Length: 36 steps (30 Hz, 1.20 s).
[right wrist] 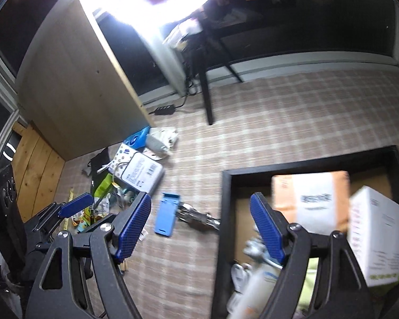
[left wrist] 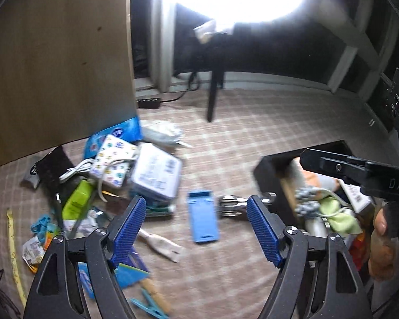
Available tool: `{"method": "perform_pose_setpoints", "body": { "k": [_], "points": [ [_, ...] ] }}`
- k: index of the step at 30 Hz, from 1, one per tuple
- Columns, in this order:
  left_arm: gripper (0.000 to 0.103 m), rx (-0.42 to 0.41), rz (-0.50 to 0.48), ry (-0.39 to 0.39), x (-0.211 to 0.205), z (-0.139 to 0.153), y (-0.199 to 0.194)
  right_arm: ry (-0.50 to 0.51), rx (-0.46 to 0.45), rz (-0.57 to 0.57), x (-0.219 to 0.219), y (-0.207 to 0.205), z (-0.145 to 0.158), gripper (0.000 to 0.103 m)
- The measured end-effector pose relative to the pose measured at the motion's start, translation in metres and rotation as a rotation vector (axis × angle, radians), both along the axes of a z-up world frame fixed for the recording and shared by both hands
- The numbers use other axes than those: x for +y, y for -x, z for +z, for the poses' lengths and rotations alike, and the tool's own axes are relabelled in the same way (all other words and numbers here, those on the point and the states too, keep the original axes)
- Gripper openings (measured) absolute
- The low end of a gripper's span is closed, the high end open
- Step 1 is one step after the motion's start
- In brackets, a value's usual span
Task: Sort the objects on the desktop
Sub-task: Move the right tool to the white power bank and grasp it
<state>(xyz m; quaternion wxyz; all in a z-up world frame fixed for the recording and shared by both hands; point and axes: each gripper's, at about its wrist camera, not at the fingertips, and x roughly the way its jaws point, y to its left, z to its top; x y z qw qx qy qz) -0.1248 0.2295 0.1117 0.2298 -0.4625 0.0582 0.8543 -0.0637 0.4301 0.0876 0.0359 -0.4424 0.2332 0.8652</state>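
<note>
A checked cloth (left wrist: 252,138) covers the surface. On it lie a blue stand (left wrist: 202,216), a tin (left wrist: 157,174), and a black box (right wrist: 227,212).

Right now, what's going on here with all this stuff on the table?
A person holds a gripper in each hand over a checked tablecloth. Both the left gripper and the right gripper are open and empty. A heap of small things lies beside a blue phone stand, while a black box already holds cartons and other items. Sorting looks partway done.
</note>
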Motion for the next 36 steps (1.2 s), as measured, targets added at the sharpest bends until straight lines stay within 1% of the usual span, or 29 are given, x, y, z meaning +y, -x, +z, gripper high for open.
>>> {"method": "perform_pose_setpoints", "body": {
  "k": [7,11,16,23,30,32,36],
  "points": [
    [0.068,-0.015,0.004,0.023,-0.019,-0.018,0.033,0.023,-0.056,0.064,-0.029,0.058,-0.025,0.076],
    [0.066,-0.002,-0.028,0.060,-0.017,-0.025,0.045,0.066,-0.093,0.087,-0.042,0.087,-0.042,0.076],
    [0.065,-0.003,-0.070,0.091,-0.011,-0.037,0.058,0.130,-0.159,0.085,-0.052,0.117,-0.072,0.076],
    [0.064,-0.029,-0.086,0.080,-0.010,-0.050,0.069,0.239,-0.210,0.051,-0.052,0.134,-0.100,0.075],
    [0.063,-0.044,-0.100,0.089,-0.003,-0.063,0.075,0.281,-0.222,0.055,-0.056,0.143,-0.112,0.074],
    [0.063,-0.048,-0.097,0.080,-0.003,-0.064,0.077,0.291,-0.226,0.062,-0.059,0.146,-0.115,0.069],
    [0.063,-0.055,-0.092,0.064,-0.004,-0.067,0.081,0.324,-0.202,0.079,-0.063,0.151,-0.116,0.064]
  ]
}}
